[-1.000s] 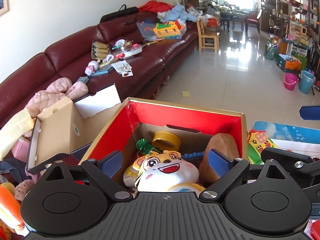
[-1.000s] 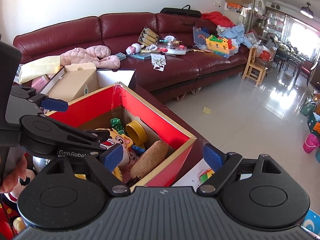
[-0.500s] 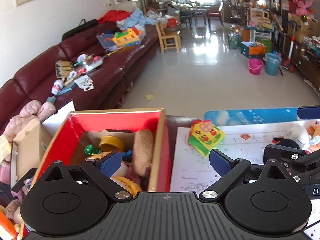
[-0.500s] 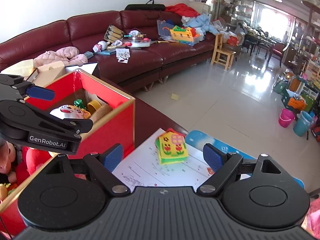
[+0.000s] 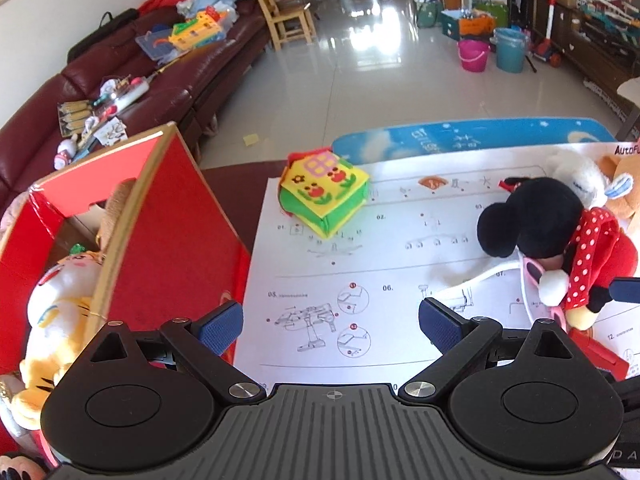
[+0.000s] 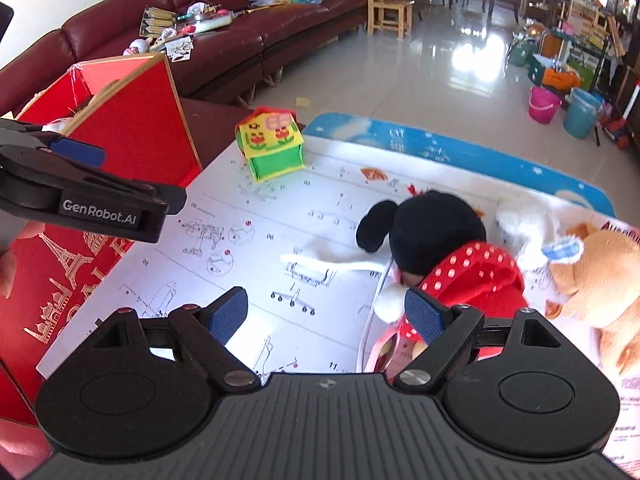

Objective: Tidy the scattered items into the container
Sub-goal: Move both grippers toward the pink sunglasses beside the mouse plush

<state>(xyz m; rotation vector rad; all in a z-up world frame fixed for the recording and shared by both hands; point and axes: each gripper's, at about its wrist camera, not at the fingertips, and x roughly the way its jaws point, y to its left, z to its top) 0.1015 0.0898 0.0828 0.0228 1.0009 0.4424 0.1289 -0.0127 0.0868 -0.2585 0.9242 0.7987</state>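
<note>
The red cardboard box (image 5: 172, 240) stands at the left and holds a tiger plush (image 5: 60, 304); it also shows in the right wrist view (image 6: 136, 128). A yellow and green cloth house (image 5: 324, 192) lies on the white instruction sheet (image 5: 320, 280); the right wrist view shows it too (image 6: 272, 144). A Minnie Mouse plush (image 5: 560, 232) lies at the right (image 6: 440, 248). My left gripper (image 5: 330, 322) is open and empty above the sheet. My right gripper (image 6: 326, 312) is open and empty, its right fingertip beside Minnie.
A white plush (image 6: 528, 216) and a tan bear plush (image 6: 600, 280) lie right of Minnie. A blue board (image 6: 460, 152) lies under the sheet's far edge. A cluttered maroon sofa (image 5: 132, 92) stands beyond the box. Buckets (image 5: 474, 54) sit on the tiled floor.
Both grippers have swung right, away from over the red box to above the instruction sheet. The cloth house and Minnie plush have come into view. Both stayed open.
</note>
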